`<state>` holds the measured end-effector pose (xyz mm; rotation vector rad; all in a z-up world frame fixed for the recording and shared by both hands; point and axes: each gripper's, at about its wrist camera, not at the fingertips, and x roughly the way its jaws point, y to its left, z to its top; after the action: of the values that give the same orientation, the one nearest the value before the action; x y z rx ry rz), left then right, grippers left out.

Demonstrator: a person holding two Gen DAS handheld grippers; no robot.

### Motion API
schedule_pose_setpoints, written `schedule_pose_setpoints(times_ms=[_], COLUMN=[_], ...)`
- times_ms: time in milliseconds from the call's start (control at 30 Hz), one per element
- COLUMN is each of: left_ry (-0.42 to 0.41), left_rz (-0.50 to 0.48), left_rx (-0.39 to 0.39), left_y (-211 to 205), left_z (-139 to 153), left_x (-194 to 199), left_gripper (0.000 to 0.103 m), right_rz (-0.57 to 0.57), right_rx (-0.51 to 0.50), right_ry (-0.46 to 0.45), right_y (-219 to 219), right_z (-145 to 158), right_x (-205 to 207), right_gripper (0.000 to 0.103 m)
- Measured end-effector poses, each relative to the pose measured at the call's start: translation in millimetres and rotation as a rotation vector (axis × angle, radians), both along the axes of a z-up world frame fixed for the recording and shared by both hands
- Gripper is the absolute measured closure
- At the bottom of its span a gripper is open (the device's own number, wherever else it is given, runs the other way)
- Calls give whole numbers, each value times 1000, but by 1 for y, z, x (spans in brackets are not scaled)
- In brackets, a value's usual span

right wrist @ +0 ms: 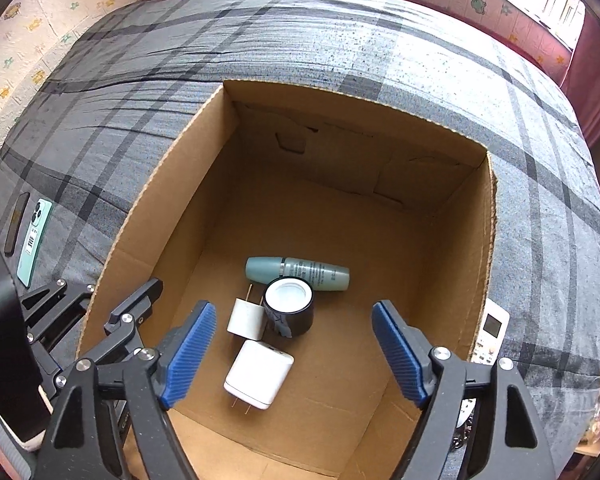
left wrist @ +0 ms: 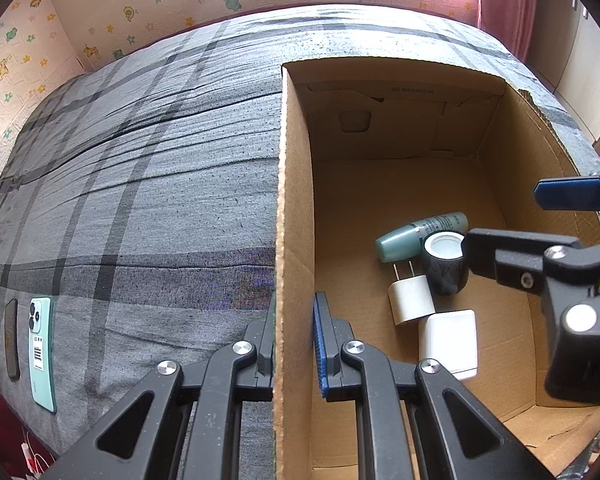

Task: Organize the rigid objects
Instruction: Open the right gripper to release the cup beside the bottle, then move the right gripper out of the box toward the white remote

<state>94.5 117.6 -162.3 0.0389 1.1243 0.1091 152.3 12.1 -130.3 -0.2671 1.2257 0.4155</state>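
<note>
Cardboard box (right wrist: 168, 216) on plaid bedspread holds teal bottle (right wrist: 296, 273), black jar (right wrist: 289, 312), two white chargers (right wrist: 259, 373). Left gripper (left wrist: 294, 344) clamped on box wall. Right gripper (right wrist: 292, 354) wide, empty, above contents. Mint phone (left wrist: 42, 354), remote (right wrist: 490, 334) outside, likely pending.

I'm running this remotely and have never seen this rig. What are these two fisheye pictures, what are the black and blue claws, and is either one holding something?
Each picture comes from a camera on a hand-held gripper, looking along its fingers. The left gripper is shut on the side wall of the cardboard box, which sits on a bed with a plaid sheet. The right gripper hangs open over the box, holding nothing. Inside lie a teal bottle, a black jar and two white chargers. A green phone lies outside.
</note>
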Motion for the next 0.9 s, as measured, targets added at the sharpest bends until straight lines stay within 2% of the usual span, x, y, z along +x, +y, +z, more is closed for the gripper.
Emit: schedule_pose_setpoints(times_ms=[400,900], left_ry=[2,4], left_rz=[0,-1], left_rx=[1,4], left_y=[0,0], left_z=[-1,0], left_x=[0,0], left_gripper=[88,89], right_rz=[-34,-154], right_rx=[31,15], right_ry=[-41,-137], right_y=[-14,-79], right_z=[19,59], right_x=[6,20], right_gripper=[1,0])
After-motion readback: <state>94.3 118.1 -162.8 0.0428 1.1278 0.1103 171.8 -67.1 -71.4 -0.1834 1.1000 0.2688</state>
